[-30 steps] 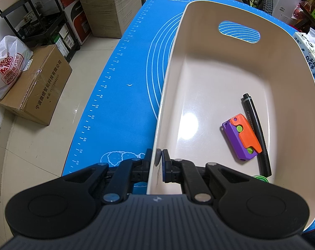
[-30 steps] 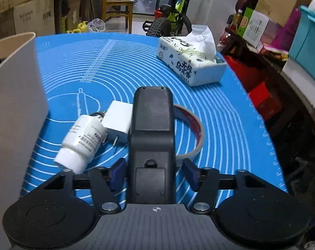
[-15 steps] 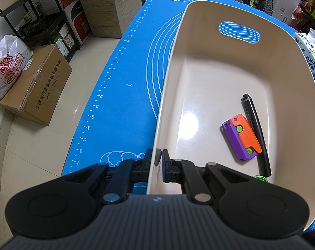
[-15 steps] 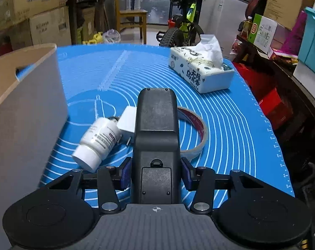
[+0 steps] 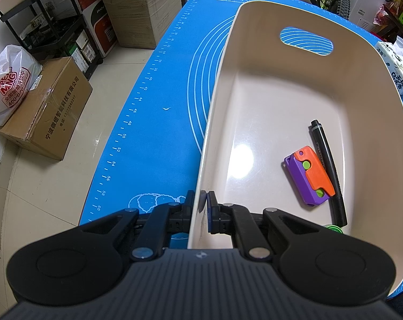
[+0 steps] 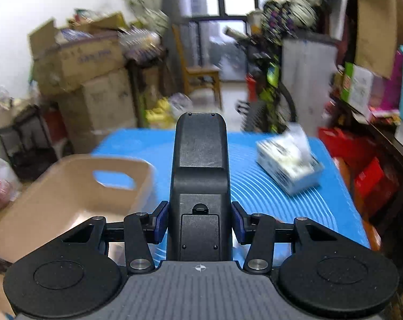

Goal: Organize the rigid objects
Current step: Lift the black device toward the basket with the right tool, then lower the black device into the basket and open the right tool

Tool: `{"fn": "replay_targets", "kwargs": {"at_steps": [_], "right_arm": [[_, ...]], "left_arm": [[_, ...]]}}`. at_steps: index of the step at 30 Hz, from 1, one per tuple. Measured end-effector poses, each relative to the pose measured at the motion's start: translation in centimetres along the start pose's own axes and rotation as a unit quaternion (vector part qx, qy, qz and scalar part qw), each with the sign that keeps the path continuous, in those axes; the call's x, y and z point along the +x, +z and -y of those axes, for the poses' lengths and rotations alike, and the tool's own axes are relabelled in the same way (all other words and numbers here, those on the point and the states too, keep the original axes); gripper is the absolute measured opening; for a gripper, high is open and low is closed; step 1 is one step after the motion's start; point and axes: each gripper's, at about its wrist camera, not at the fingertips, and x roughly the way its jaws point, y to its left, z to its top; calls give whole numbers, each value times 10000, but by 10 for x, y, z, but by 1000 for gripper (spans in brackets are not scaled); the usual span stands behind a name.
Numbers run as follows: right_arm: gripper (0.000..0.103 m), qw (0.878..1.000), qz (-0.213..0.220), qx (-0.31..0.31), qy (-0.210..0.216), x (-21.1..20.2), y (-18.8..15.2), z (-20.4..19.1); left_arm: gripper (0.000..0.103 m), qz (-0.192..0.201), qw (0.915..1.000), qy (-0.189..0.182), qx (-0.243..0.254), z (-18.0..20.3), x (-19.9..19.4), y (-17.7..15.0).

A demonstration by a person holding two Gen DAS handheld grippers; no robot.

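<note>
A beige bin (image 5: 255,85) stands on the blue mat (image 5: 158,122). My left gripper (image 5: 200,210) is shut on the bin's near left wall. In the bin lie a purple and orange toy (image 5: 308,176), a black marker (image 5: 327,168) and a green thing (image 5: 333,228), mostly hidden by the gripper. My right gripper (image 6: 200,221) is shut on a black remote-like device (image 6: 200,186) and holds it in the air, to the right of the bin (image 6: 68,197) in the blurred right wrist view.
A tissue box (image 6: 289,168) lies on the mat at the right, and shows in the left wrist view (image 5: 396,66). Cardboard boxes (image 5: 46,106), a plastic bag (image 5: 9,82) and a shelf stand on the floor left of the table. A bicycle and a chair stand behind it.
My right gripper has risen with the black device and tilted up; the bottle, charger and tape ring have dropped out of its view. The left gripper and the bin have not moved.
</note>
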Motion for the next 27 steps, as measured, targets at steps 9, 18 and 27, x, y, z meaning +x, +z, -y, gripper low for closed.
{"fn": "replay_targets", "kwargs": {"at_steps": [9, 18, 27], "right_arm": [[54, 9961, 74, -404, 775, 0, 25, -80], [54, 9825, -998, -1144, 1080, 43, -5, -146], [54, 9655, -1835, -1609, 905, 74, -25, -166]], "left_arm": [[10, -1, 10000, -9, 1, -1, 0, 1], [10, 10, 10000, -7, 8, -2, -1, 0], [9, 14, 10000, -40, -1, -2, 1, -1]]}}
